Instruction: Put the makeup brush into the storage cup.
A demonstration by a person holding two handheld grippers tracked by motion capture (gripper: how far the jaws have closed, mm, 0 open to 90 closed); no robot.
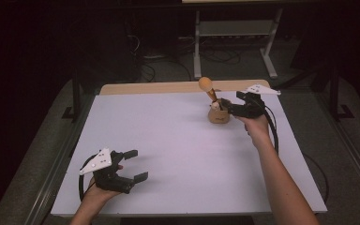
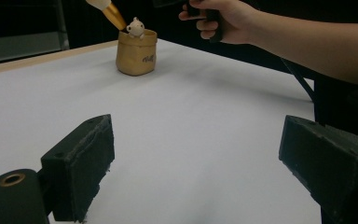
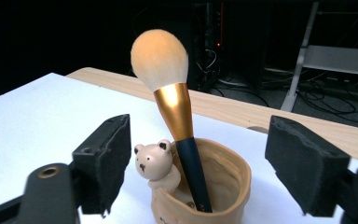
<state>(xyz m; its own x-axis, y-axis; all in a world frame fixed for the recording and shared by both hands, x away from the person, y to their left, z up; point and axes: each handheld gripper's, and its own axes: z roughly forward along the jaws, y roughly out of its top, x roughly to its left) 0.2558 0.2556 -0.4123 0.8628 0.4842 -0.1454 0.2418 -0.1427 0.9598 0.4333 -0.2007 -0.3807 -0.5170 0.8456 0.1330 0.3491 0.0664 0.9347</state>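
now | left gripper (image 1: 135, 165) parted, empty, near table (image 1: 178, 154) edge | brush (image 3: 175, 116), cream tuft, gold ferrule, dark handle, leans in tan bear cup (image 3: 223, 186) at far right | right gripper (image 3: 200, 158) released around it | right gripper view reveals bear's face

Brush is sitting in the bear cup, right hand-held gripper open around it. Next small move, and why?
Probably draw the right hand-held gripper straight back from the cup. The makeup brush already stands in it, leaning on the rim beside the little bear, and the jaws stand wide on either side without touching it. Backing off without swinging sideways should avoid knocking the brush or tipping the cup.
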